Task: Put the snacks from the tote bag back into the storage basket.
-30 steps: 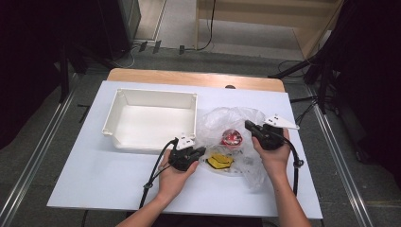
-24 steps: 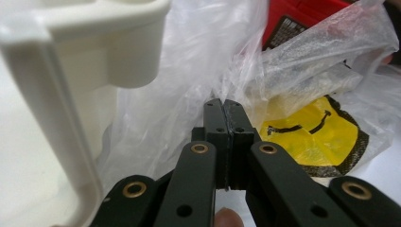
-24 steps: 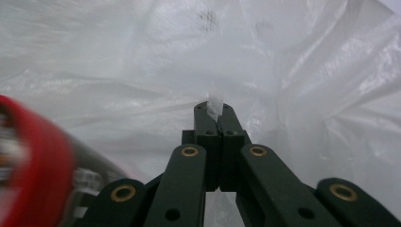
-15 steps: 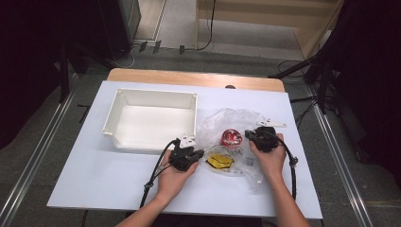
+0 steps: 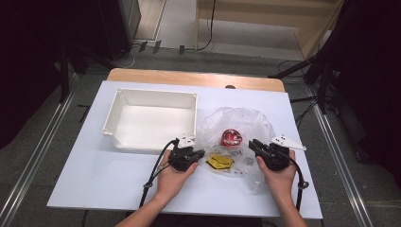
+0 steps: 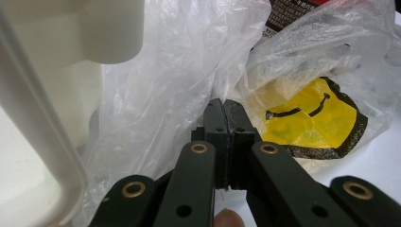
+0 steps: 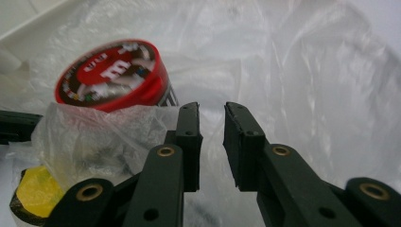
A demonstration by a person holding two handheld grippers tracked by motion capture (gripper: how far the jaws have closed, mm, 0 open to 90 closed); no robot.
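In the high view, a white rectangular plastic bin (image 5: pixel 150 118) sat left of centre on the white table (image 5: pixel 85 175), its near rim just above my left gripper (image 5: pixel 199 153). In the left gripper view that bin (image 6: pixel 52 71) took up the left edge of the frame.

My left gripper was fully closed, the two black jaws pressed flat together in the left gripper view, and a fold of the crumpled clear plastic bag (image 5: pixel 241 125) appeared pinched at their tips, though I could not be sure how much film sat between them. The bag (image 6: pixel 179 71) spread across the middle of that view. Inside it, right of the jaws, lay a yellow smiley-face piece with a black edge (image 6: pixel 312 116); in the high view it (image 5: pixel 221 162) rested at the centre, between my two hands.

Just above and to the right of it stood a round red candy tub with a printed lid (image 5: pixel 231 137), upper left in the right gripper view (image 7: pixel 111 75), also inside the bag.

At the right, my right gripper (image 5: pixel 252 143) had just been opening: its jaws stood a narrow gap apart, nothing gripped, with bag film (image 7: pixel 302 71) behind them.
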